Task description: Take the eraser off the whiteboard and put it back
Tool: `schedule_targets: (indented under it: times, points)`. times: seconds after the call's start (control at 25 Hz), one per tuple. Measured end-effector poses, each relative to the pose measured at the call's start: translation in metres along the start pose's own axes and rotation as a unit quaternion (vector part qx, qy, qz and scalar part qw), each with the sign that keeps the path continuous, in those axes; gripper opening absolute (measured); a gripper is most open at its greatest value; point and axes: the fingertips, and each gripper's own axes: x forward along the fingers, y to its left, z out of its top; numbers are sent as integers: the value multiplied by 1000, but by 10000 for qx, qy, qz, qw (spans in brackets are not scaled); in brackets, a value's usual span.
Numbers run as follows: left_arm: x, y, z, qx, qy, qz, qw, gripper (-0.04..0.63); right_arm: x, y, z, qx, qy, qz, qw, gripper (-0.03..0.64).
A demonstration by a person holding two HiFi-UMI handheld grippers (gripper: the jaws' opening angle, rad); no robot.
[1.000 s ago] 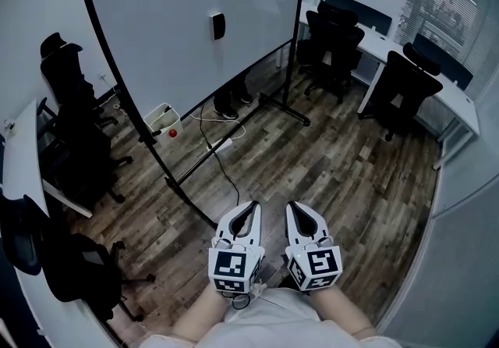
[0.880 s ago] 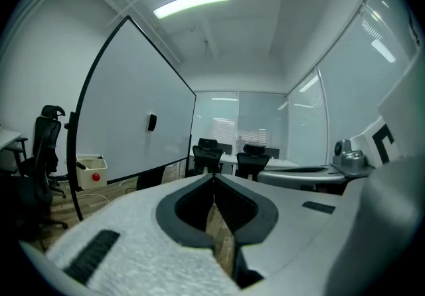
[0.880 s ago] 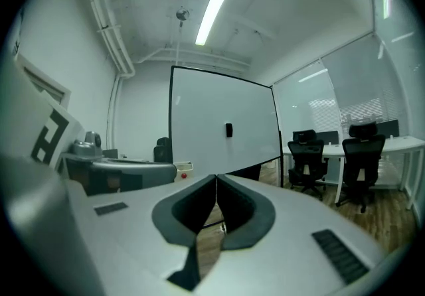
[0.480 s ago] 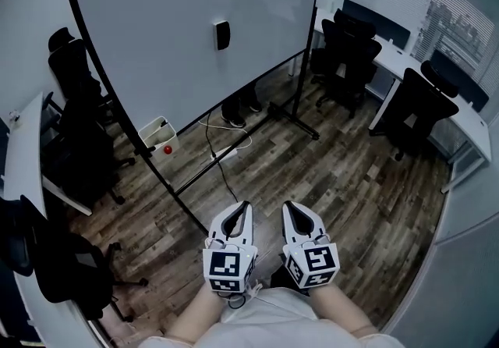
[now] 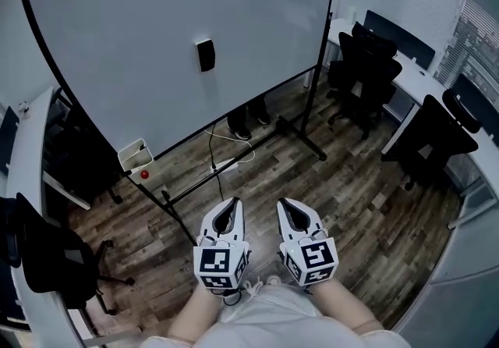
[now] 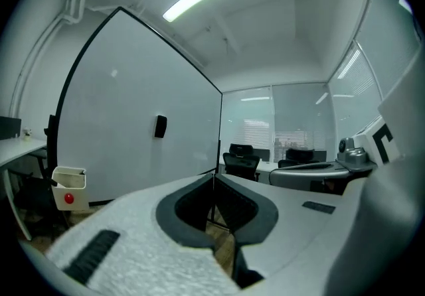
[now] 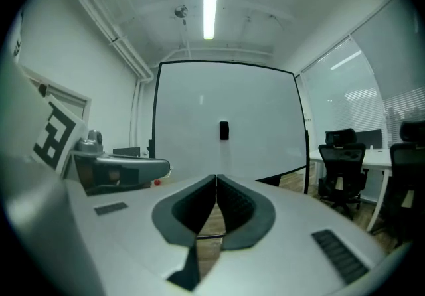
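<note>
Well short of the whiteboard [image 5: 117, 50], I carry my left claw [image 5: 231, 202] and right claw [image 5: 287, 204] pinched closed, holding nothing, because the eraser [image 5: 206, 55] hangs beyond reach.

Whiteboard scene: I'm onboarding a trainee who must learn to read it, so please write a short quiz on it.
1. True or false: the small black rectangular eraser sits on the large white whiteboard.
2. The fingers of the left gripper and the right gripper are: A) open and empty; B) shut and empty; C) shut on the eraser.
3. What colour is the small round thing below the white plastic tray on the board's frame?
Key: 1 true; 2 B; 3 red.
</note>
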Motion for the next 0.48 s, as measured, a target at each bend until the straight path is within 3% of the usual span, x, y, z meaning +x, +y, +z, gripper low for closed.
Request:
schedule_targets:
  times: [0.48]
  points:
    - [102, 18, -9, -58, 319, 350, 9989, 17, 78, -73, -13, 256, 243, 347, 9988, 28]
